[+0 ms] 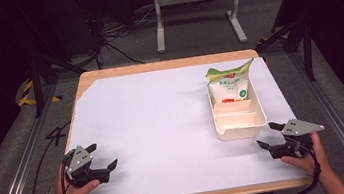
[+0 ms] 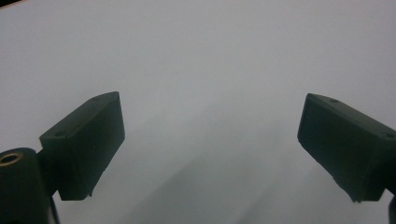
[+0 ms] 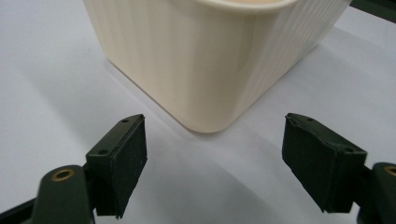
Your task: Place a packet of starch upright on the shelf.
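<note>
Two hand-held grippers: left hand-held gripper (image 1: pixel 101 159) and right hand-held gripper (image 1: pixel 268 136) both spread, empty | cream bin (image 1: pixel 240 127) on white surface (image 1: pixel 153 124), right side, pouch (image 1: pixel 229 88) inside | likely light, rigid, smooth plastic; pinch near rim, pouch crinkly-soft

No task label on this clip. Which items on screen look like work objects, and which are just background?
Likely work objects (a judgement):
- cream divided bin, corner also in the right gripper view
- green-and-white food pouch standing in the bin's far compartment
- left gripper, open
- right gripper, open, beside the bin

Background:
- white table cover
- grey metal stand on the floor
- floor cables
</note>
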`<state>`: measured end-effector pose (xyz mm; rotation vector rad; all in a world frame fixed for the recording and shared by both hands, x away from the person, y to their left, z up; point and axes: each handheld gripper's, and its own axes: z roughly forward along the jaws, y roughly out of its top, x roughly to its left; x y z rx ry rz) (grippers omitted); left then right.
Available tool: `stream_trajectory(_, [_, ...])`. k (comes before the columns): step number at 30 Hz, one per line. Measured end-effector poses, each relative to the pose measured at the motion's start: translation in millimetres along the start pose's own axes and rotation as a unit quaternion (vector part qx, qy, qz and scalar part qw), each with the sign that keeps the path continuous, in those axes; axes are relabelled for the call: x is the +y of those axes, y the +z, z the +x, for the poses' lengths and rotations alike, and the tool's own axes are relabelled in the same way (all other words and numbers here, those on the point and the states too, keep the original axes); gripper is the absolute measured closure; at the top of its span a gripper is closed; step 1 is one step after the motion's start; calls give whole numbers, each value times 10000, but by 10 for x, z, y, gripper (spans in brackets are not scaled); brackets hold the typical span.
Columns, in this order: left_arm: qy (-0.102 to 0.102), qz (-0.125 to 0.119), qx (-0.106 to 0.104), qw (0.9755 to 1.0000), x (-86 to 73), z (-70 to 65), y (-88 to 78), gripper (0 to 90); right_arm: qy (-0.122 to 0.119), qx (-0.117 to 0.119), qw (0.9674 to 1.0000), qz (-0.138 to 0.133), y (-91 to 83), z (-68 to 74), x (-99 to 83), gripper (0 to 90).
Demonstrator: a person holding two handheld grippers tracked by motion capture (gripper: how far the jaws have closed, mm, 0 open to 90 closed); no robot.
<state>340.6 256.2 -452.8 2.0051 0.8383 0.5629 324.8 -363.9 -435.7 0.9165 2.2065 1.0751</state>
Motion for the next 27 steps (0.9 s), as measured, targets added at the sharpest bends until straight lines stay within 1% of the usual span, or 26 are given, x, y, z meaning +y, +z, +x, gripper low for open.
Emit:
stream_trajectory(3, [41, 18, -12, 10000, 9, -3, 7, 84, -14, -2, 10000, -6, -5, 5, 2, 221])
stream_trajectory(7, [15, 46, -26, 10000, 12, -5, 16, 84, 4, -2, 10000, -12, -9, 1, 3, 221])
stream_trajectory(12, [12, 55, 12, 10000, 13, 12, 21, 84, 30, 13, 10000, -16, -3, -6, -4, 221])
stream_trajectory(19, [-28, 51, -17, 10000, 26, 14, 40, 84, 67, 16, 10000, -39, -9, -22, -17, 221])
stream_trajectory(23, [-5, 54, -14, 10000, 36, 15, 52, 85, 71, 8, 10000, -39, -15, -31, -27, 221])
stream_trajectory(25, [-31, 64, -44, 10000, 38, 14, 61, 84, 85, -7, 10000, -29, -17, -38, -33, 222])
stream_trajectory(27, [3, 70, -36, 10000, 41, 20, 65, 85, 94, -7, 10000, -30, -16, -39, -35, 221])
